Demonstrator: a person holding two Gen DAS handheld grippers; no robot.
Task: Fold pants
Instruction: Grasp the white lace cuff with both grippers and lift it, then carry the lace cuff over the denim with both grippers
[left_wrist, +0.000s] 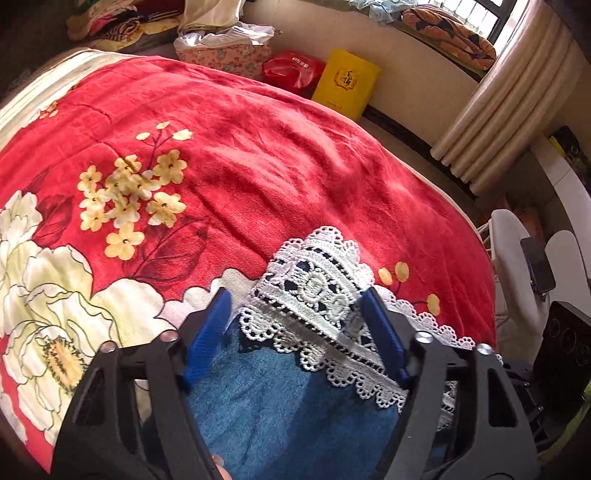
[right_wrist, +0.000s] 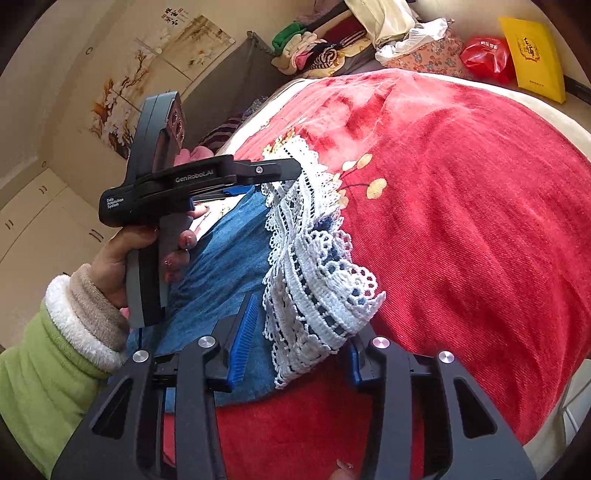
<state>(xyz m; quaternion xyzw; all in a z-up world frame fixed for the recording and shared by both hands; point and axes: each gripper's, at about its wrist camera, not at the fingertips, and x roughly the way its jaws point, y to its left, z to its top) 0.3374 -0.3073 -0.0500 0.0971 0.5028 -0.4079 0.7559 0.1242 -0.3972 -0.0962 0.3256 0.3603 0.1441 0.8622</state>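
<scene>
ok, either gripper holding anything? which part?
Nothing clamped. Left gripper and right gripper are both open, each straddling the white lace hem of the pants.

Left gripper (left_wrist: 297, 295) open over blue pants (left_wrist: 280, 406), white lace hem (left_wrist: 317, 291) between blue pads (left_wrist: 207, 339). Red floral blanket (left_wrist: 258, 155) beneath. Yellow bag (left_wrist: 345, 83), red bag (left_wrist: 291, 70) beyond bed.

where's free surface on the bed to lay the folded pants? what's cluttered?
Free: the red blanket beyond the pants' lace hem, out to its far edge, and the stretch right of the hem in the right wrist view. Crowded: past the far edge, where a yellow bag, red bag and floral box stand. Both grippers, left and right, sit open around the hem.
</scene>
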